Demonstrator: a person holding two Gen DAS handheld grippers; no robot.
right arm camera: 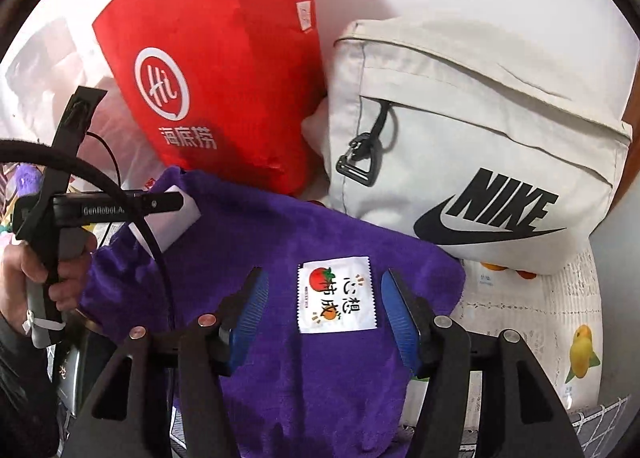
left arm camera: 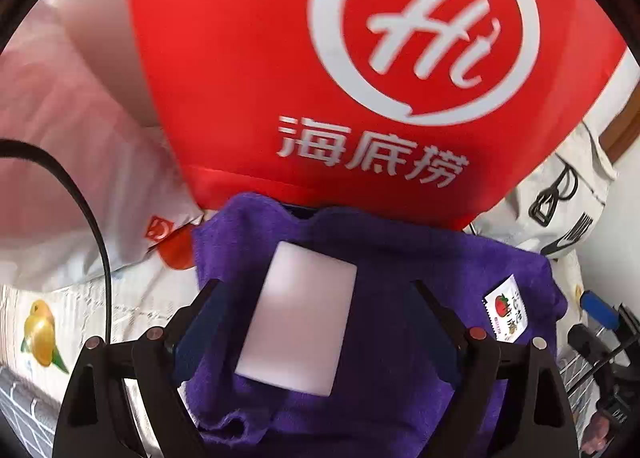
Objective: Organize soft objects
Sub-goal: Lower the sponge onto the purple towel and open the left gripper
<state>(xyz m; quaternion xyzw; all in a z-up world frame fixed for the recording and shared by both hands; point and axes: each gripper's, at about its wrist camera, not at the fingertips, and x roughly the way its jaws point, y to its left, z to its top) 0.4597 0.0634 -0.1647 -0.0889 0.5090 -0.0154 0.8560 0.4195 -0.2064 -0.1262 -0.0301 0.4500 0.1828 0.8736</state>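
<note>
Pre-grasp, I'd say. Left gripper (left arm camera: pixel 316 290) jaws apart, white block (left arm camera: pixel 298 318) between them on the towel (left arm camera: pixel 400 338); right gripper (right arm camera: pixel 324 298) jaws apart, straddling the packet (right arm camera: pixel 338 294). Next — lower and close, without pinching towel.

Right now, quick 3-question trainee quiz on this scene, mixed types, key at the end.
1. True or false: the white sponge block lies on the purple towel between the open fingers of the left tool.
2. What sits between the blue fingers of the right tool?
A. the small white sachet with a tomato print
B. a black buckle
C. a yellow fruit
3. Fill in: behind the towel stand a red bag and, to its right in the right wrist view, a light grey bag printed with the word ____.

Key: 1 true; 2 A; 3 NIKE.
</note>
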